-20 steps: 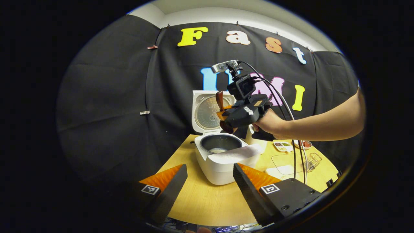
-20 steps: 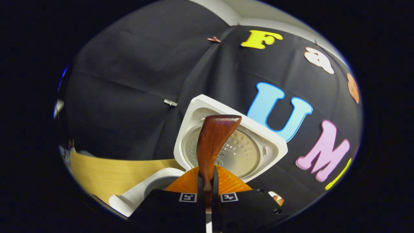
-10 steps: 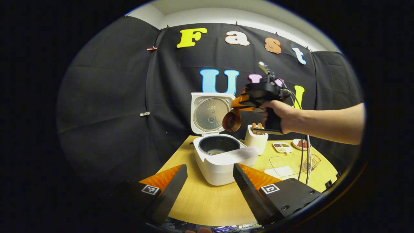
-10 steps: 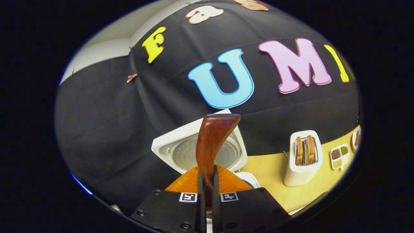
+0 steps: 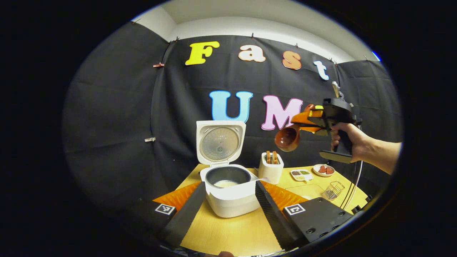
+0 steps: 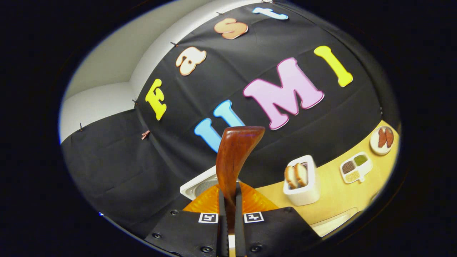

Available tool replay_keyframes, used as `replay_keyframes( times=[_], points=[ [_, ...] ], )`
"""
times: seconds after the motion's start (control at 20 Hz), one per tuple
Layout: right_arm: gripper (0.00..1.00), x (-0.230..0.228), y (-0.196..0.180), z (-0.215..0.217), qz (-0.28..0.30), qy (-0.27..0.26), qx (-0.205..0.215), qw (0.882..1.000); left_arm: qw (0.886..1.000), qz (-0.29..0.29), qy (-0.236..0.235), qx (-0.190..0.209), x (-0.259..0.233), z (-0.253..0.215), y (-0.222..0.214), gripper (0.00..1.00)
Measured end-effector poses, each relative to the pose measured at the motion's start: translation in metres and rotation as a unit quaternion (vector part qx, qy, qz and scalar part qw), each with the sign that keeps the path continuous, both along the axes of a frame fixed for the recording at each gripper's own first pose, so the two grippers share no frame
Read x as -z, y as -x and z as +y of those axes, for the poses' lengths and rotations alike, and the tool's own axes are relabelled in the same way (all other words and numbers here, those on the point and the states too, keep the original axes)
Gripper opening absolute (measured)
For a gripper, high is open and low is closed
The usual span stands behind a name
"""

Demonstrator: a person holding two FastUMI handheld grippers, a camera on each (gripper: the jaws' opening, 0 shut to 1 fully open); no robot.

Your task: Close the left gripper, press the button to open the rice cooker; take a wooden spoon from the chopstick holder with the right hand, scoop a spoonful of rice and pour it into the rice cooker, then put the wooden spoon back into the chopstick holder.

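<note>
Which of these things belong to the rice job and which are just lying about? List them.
Belongs to the job:
- rice cooker, lid up
- wooden spoon, clamped in the right gripper
- chopstick holder
- left gripper, open

Just lying about:
- divided dish
- small plate
- wire basket
</note>
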State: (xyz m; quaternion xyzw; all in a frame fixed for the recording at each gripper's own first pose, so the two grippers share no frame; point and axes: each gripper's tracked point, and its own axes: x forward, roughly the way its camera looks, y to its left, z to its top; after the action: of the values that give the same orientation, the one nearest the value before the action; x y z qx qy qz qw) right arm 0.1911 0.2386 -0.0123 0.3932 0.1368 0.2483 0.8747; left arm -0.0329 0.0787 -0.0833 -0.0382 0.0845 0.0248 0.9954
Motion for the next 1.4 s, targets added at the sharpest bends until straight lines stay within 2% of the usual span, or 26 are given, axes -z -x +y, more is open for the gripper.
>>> replay_keyframes(
  times=[0.25, 0.5, 0.65, 0.95, 1.4],
  points=[
    [0.11, 0.032, 0.013, -0.117, -0.017, 0.079, 0.054, 0.995, 1.000, -0.002, -0.003, 0.020, -0.009, -0.034, -0.014, 0.95],
    [0.11, 0.092, 0.030, -0.212, 0.014, 0.137, 0.103, 0.985, 1.000, -0.006, -0.011, 0.019, -0.019, -0.058, -0.024, 0.95],
    [0.11, 0.136, 0.036, -0.251, 0.045, 0.164, 0.131, 0.977, 1.000, -0.006, -0.007, 0.021, -0.023, -0.075, -0.029, 0.95],
    [0.11, 0.223, 0.038, -0.286, 0.102, 0.200, 0.149, 0.963, 1.000, -0.005, -0.015, 0.017, -0.034, -0.096, -0.035, 0.95],
    [0.11, 0.310, 0.026, -0.283, 0.162, 0.205, 0.121, 0.958, 1.000, 0.008, -0.022, -0.012, -0.040, -0.103, -0.044, 0.95]
  ],
)
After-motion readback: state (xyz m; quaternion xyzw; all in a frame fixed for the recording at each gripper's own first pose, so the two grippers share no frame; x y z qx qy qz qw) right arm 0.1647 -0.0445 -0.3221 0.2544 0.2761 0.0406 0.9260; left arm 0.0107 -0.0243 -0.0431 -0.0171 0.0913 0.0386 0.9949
